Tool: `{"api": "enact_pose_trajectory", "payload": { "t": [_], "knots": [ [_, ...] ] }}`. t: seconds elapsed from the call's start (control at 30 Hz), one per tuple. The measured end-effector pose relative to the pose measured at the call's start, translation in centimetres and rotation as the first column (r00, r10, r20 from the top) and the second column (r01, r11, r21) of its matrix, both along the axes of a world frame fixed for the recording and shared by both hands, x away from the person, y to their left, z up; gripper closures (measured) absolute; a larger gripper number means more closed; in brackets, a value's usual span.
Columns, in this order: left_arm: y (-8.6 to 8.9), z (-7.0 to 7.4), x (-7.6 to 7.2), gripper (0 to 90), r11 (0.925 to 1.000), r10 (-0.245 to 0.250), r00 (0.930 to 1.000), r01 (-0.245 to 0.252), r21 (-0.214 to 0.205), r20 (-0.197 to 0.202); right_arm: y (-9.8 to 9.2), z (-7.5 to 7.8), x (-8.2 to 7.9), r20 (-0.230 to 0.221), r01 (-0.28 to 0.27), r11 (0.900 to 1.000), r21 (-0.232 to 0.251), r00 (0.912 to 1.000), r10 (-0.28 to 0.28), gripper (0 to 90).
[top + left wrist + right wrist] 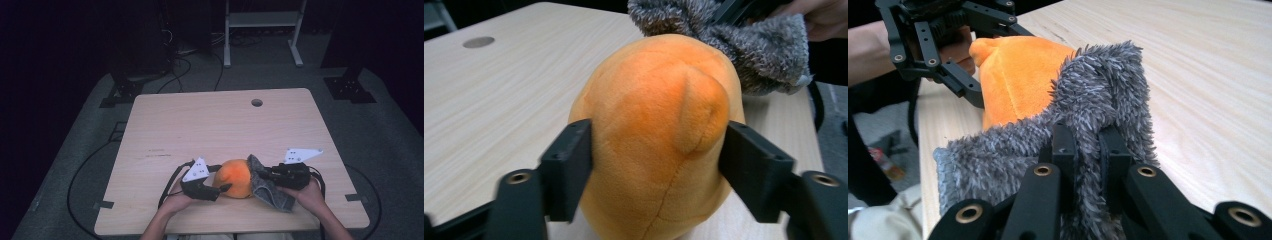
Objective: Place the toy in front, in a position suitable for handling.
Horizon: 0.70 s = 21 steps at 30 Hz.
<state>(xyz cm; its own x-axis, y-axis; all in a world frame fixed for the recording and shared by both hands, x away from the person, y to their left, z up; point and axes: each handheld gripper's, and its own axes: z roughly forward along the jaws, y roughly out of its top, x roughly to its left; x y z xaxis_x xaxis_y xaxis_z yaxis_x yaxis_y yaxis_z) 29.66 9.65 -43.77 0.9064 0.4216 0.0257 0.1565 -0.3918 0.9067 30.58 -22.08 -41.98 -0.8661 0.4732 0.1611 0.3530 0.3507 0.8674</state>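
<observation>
An orange plush toy (236, 178) stands on the wooden table (215, 125) near its front edge. My left gripper (222, 180) comes at it from the left. In the left gripper view its two black jaws touch both sides of the orange plush toy (659, 115) and pinch it slightly. A grey fuzzy cloth (272, 192) drapes against the toy's right side. My right gripper (1093, 145) is shut on a fold of the grey cloth (1098, 95), with the plush toy (1018, 75) just behind it.
A round cable hole (256, 102) sits at the table's far edge. A white metal frame (262, 30) and cables (175, 70) are on the floor beyond the table. The person's hands are at the front edge.
</observation>
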Motion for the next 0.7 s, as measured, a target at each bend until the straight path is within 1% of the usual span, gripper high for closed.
{"api": "enact_pose_trajectory", "payload": {
  "t": [0.03, 0.1, 0.13, 0.17, 0.23, 0.27, 0.33, 0.37, 0.4, 0.43, 0.47, 0.5, 0.57, 0.6, 0.63, 0.67, 0.7],
  "knots": [
    [-0.1, 0.1, -0.1, 35.9, 0.9999, 0.009, 0.9997, -0.009, 0.010, 0.021, 0.0, 0.2, -0.1, 0.009, 0.003, 1.0000, -0.003, 1.0000, -0.003, 80.8],
    [-0.3, 0.2, -0.4, 39.3, 0.9996, 0.018, 0.9986, -0.019, 0.019, 0.050, 0.1, 0.9, -0.3, 0.029, -0.006, 0.9999, 0.012, 0.9995, 0.006, 80.8],
    [-0.4, 0.2, -0.5, 40.3, 0.9992, 0.019, 0.9971, -0.022, 0.034, 0.074, 0.3, 1.4, -0.5, 0.041, -0.021, 0.9996, 0.016, 0.9989, 0.020, 80.8],
    [-0.6, 0.3, -0.7, 41.0, 0.9987, 0.010, 0.9957, -0.015, 0.048, 0.092, 0.7, 2.0, -0.8, 0.057, -0.038, 0.9990, 0.021, 0.9977, 0.037, 80.8],
    [-1.0, 0.4, -1.0, 41.4, 0.9982, -0.002, 0.9928, -0.005, 0.059, 0.120, 1.5, 3.0, -1.4, 0.082, -0.084, 0.9959, 0.032, 0.9933, 0.081, 80.8],
    [-1.3, 0.5, -1.2, 41.6, 0.9973, -0.011, 0.9906, 0.001, 0.074, 0.136, 2.1, 3.5, -1.6, 0.089, -0.110, 0.9932, 0.038, 0.9903, 0.106, 80.8],
    [-1.8, 0.7, -1.7, 41.7, 0.9951, -0.035, 0.9843, 0.018, 0.097, 0.173, 3.6, 4.2, -2.0, 0.102, -0.147, 0.9891, 0.015, 0.9842, 0.145, 80.8],
    [-2.0, 0.7, -2.0, 41.8, 0.9913, -0.056, 0.9781, 0.031, 0.128, 0.201, 4.3, 4.4, -2.2, 0.107, -0.165, 0.9863, 0.004, 0.9807, 0.163, 80.7],
    [-2.0, 0.7, -2.2, 41.9, 0.9904, -0.063, 0.9762, 0.035, 0.133, 0.208, 5.2, 4.4, -2.4, 0.113, -0.172, 0.9850, -0.018, 0.9785, 0.173, 80.7],
    [-2.0, 0.7, -2.3, 42.0, 0.9881, -0.073, 0.9731, 0.040, 0.148, 0.219, 5.5, 4.3, -2.4, 0.118, -0.168, 0.9853, -0.032, 0.9783, 0.170, 80.7],
    [-1.9, 0.6, -2.4, 42.0, 0.9869, -0.079, 0.9720, 0.045, 0.155, 0.221, 5.6, 4.0, -2.3, 0.118, -0.165, 0.9855, -0.042, 0.9787, 0.169, 80.7],
    [-1.8, 0.5, -2.4, 42.1, 0.9873, -0.078, 0.9724, 0.045, 0.152, 0.220, 5.5, 3.8, -2.0, 0.105, -0.157, 0.9870, -0.034, 0.9816, 0.160, 80.7],
    [-1.5, 0.4, -2.2, 42.1, 0.9891, -0.072, 0.9758, 0.044, 0.140, 0.206, 4.9, 3.4, -1.5, 0.090, -0.134, 0.9909, -0.014, 0.9868, 0.135, 80.8],
    [-1.3, 0.3, -2.1, 42.0, 0.9900, -0.068, 0.9779, 0.042, 0.135, 0.197, 4.5, 3.2, -1.2, 0.091, -0.114, 0.9933, -0.016, 0.9892, 0.115, 80.8],
    [-1.1, 0.2, -2.0, 41.8, 0.9925, -0.059, 0.9815, 0.038, 0.116, 0.182, 3.9, 3.0, -1.0, 0.085, -0.092, 0.9957, -0.010, 0.9921, 0.092, 80.8],
    [-1.0, 0.1, -1.9, 41.4, 0.9942, -0.047, 0.9844, 0.030, 0.104, 0.169, 3.3, 2.7, -0.7, 0.064, -0.075, 0.9972, -0.002, 0.9951, 0.075, 80.9],
    [-0.9, 0.1, -1.7, 40.9, 0.9949, -0.042, 0.9856, 0.027, 0.097, 0.163, 2.8, 2.4, -0.5, 0.053, -0.060, 0.9982, -0.001, 0.9968, 0.060, 80.8]
  ]
}}
